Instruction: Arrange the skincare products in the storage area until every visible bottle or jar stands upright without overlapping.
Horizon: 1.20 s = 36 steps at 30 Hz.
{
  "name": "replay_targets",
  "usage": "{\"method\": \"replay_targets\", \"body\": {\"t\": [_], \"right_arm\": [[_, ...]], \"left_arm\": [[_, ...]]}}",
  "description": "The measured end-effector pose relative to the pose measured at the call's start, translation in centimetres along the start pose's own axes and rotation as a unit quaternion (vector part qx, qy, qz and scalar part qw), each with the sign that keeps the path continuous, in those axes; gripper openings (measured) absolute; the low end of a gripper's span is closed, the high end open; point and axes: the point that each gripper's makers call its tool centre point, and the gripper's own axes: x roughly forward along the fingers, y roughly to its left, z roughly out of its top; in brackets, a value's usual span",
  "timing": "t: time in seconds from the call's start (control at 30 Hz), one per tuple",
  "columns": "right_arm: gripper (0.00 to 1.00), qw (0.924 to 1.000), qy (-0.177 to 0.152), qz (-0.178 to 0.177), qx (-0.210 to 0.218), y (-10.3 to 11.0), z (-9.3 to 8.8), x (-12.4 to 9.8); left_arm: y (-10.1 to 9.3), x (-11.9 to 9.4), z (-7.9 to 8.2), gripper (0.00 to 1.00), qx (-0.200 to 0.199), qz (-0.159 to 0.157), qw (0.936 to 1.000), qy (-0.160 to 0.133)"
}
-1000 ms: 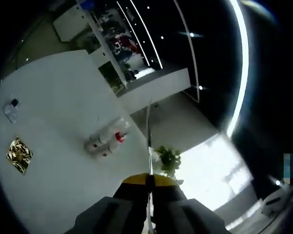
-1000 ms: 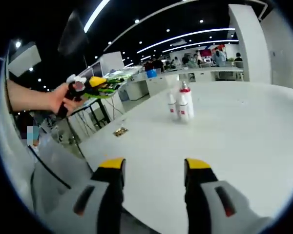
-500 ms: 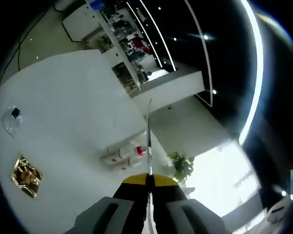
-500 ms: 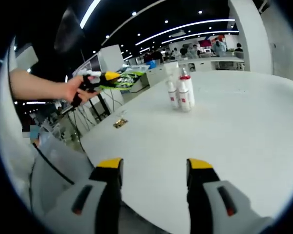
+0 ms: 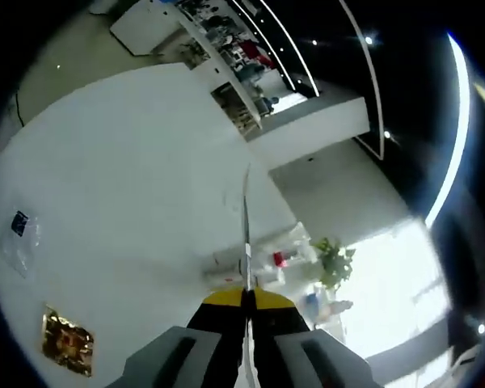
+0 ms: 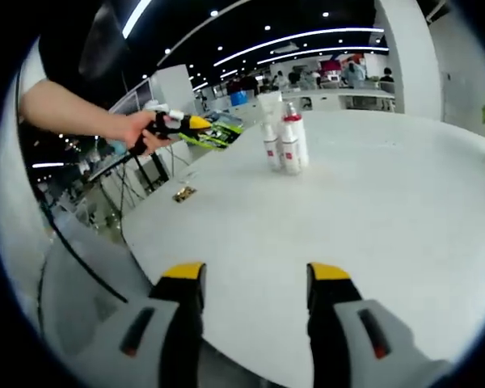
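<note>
I see my right claw (image 6: 255, 279) low over the near edge of a big white table (image 6: 404, 226). Its two jaws have yellow tips and grey bodies. They stand wide apart, and there is nothing between them, just bare table.

The bottles (image 6: 282, 139) stand far ahead of this claw, a bit to the left of it. They are small, white and round, packed close together and touching. All of them stand up. Each has a red patch on its label, and one has a red cap. I cannot read any words on them; they are too small.

To the left of the right claw, out past the table edge, a hand (image 6: 139, 130) holds my left claw (image 6: 196, 124). It has a yellow tip, and it holds a flat green thing.

In the left gripper view, the left claw (image 5: 244, 297) has its jaws pressed together on a thin flat sheet (image 5: 246, 218). I see the sheet edge-on, like a thin line going up from the jaws. I cannot tell what it is made of.

Here the bottles (image 5: 263, 260) are just ahead of the jaw tips, on both sides of the sheet. They look blurry.

Far to the left of this claw, a shiny gold wrapper (image 5: 66, 352) lies flat on the table (image 5: 129, 162). It looks crinkled. Ahead of it lies a clear plastic bag (image 5: 18, 239) with a dark square on it.
</note>
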Motion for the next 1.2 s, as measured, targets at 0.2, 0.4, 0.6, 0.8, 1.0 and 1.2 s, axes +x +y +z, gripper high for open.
{"method": "replay_targets", "body": {"t": [0.2,0.4,0.6,0.8,1.0,1.2], "right_arm": [[0.51,1.0000,0.009,0.000,0.001,0.0,-0.4,0.1],[0.51,0.9998,0.018,-0.010,-0.003,-0.4,-0.7,0.1],[0.52,0.9993,0.031,-0.020,-0.009,-0.8,-1.2,0.2],[0.52,0.9988,0.041,-0.026,-0.008,-1.1,-1.5,0.2],[0.52,0.9982,0.049,-0.033,-0.014,-1.3,-1.8,0.3],[0.52,0.9980,0.051,-0.035,-0.013,-1.4,-1.9,0.2]], "left_arm": [[0.6,1.2,1.6,0.01,0.021,0.021,0.9993,0.023],[1.9,3.0,2.2,0.01,0.021,0.036,0.9979,0.050],[3.5,4.5,1.2,0.01,0.021,0.051,0.9954,0.078],[4.8,5.9,0.6,0.01,0.011,0.058,0.9940,0.092],[5.7,7.1,0.5,0.01,-0.001,0.058,0.9938,0.095],[6.6,7.7,0.4,0.01,-0.007,0.060,0.9934,0.097]]}}
